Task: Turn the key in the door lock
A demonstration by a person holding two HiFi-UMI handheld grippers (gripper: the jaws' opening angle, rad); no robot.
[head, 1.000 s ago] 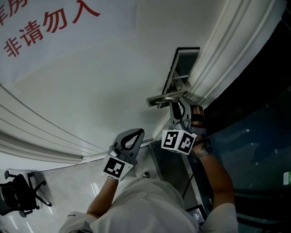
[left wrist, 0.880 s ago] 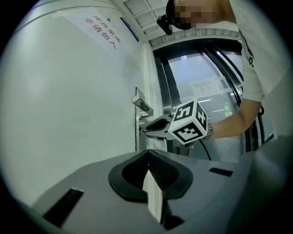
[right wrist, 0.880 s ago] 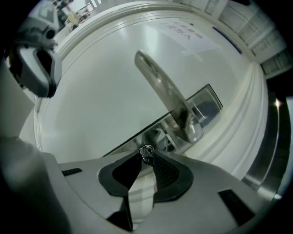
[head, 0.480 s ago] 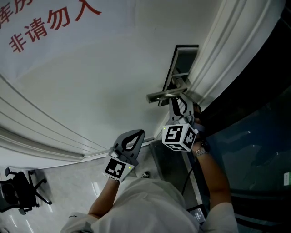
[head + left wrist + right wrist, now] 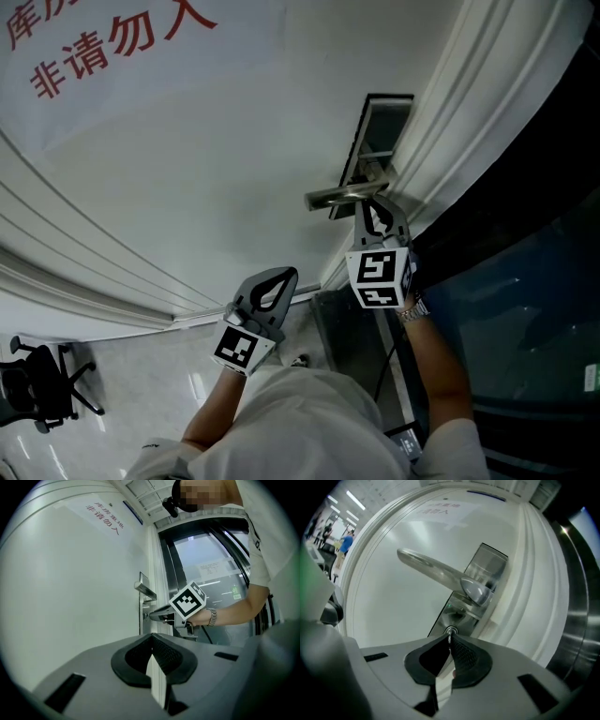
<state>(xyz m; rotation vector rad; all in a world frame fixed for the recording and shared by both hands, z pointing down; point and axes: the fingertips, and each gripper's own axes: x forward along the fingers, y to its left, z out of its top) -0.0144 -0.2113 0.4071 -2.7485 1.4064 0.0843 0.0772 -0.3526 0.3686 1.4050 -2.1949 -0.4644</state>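
The white door (image 5: 216, 178) carries a silver lever handle (image 5: 436, 569) on a metal lock plate (image 5: 487, 564). Below the lever, a small key (image 5: 450, 632) sticks out of the keyhole. My right gripper (image 5: 450, 640) points at the keyhole; its jaws have just been closing and now pinch the key's head between the tips. In the head view the right gripper (image 5: 375, 220) sits just under the handle (image 5: 342, 197). My left gripper (image 5: 267, 291) hangs back from the door, lower left of the lock, shut on nothing. In the left gripper view its jaws (image 5: 151, 639) meet at the tips.
A red-lettered notice (image 5: 112, 42) is stuck on the door at upper left. Ribbed door frame moulding (image 5: 469, 103) runs right of the lock, with dark glass (image 5: 525, 309) beyond. An office chair (image 5: 33, 389) stands at lower left on the pale floor.
The right gripper has rolled about its own axis at the lock, so its marker cube shows a different face. The left gripper has stayed where it was.
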